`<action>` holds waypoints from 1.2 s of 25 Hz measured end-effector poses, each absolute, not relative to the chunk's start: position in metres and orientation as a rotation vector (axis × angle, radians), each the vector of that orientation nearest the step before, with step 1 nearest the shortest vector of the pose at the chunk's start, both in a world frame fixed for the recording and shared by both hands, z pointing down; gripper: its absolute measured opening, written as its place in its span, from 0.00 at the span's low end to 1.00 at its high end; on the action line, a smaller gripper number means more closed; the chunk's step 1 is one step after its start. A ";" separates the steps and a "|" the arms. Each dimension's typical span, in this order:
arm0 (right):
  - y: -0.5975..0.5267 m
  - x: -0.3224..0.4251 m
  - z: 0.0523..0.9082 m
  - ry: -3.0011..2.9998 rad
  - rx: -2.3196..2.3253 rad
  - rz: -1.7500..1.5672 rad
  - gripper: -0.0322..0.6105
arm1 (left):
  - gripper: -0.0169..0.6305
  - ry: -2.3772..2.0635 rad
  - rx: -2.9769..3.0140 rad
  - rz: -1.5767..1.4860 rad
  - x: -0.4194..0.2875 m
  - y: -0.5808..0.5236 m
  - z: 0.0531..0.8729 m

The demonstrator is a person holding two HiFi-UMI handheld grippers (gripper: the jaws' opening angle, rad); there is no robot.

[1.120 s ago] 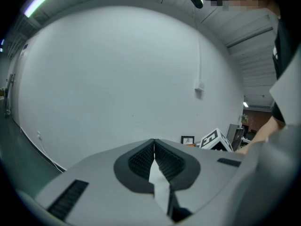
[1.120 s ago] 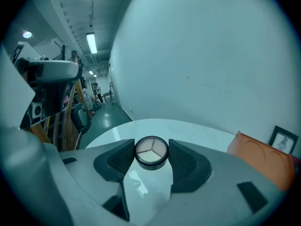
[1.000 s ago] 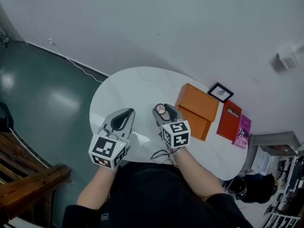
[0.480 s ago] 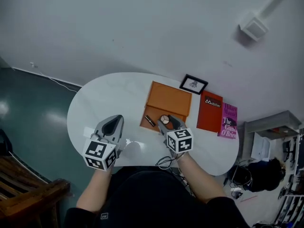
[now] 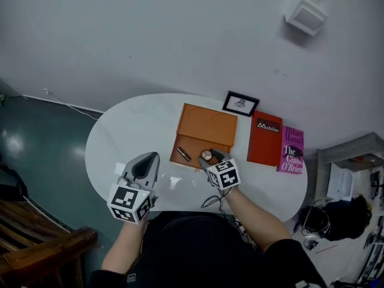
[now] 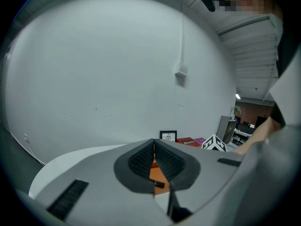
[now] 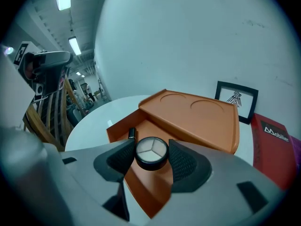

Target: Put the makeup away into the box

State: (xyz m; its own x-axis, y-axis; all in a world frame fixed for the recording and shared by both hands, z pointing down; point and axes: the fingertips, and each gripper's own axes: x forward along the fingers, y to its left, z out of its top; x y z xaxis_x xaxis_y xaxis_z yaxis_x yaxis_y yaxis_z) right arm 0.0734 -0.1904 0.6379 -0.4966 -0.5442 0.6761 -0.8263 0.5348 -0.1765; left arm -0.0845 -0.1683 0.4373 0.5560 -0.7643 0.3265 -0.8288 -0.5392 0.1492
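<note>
Right tongs (image 5: pixel 209 158) are clamped on a little round compact (image 7: pixel 151 152), black rim with three pale pans under a clear lid, one pad on each side of it. It sits over the near right part of the open orange box (image 5: pixel 208 126), above the shallow tray half. I can't tell whether it's touching the bottom of the tray or just above it. A small black tube (image 5: pixel 183 154), lipstick or something like it, is already lying in that tray just to the left of the compact, angled a bit. The box lid is folded open toward the wall and lies flat, and from the right gripper view you can see two round recesses pressed into it. Left tongs (image 6: pixel 154 146) are closed on nothing, with the pads meeting at the tips. They're held over the near left part of the white oval table (image 5: pixel 135 128), well apart from the box, and through the small gap below the pads you get a peek of the orange box and the tube. Behind the box a small black framed picture (image 5: pixel 240 103) leans against the wall. To the right of the box a red book (image 5: pixel 264 138) lies flat, with a pink book (image 5: pixel 291 150) right beside it. A thin dark cable (image 5: pixel 210 200) is looped on the table edge under the right wrist. Teal floor off to the left, and some wooden furniture (image 5: pixel 42 245) in the bottom left corner.
</note>
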 end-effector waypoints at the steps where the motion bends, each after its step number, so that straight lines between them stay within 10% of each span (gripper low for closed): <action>1: -0.192 0.072 0.640 -2.215 1.092 0.657 0.39 | 0.05 -1.321 2.503 0.326 -0.083 -0.167 0.438; 30: -0.201 0.048 0.663 -2.117 1.029 0.820 0.39 | 0.05 -1.298 2.470 0.288 -0.120 -0.158 0.444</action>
State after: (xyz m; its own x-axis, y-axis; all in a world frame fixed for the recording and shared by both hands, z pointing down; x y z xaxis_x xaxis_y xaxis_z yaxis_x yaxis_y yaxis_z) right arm 0.0481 -0.2009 0.6628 -0.4905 -0.4307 0.7576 -0.8287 0.4993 -0.2528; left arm -0.1202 -0.1583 0.4439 0.5631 -0.7583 0.3285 -0.8261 -0.5277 0.1979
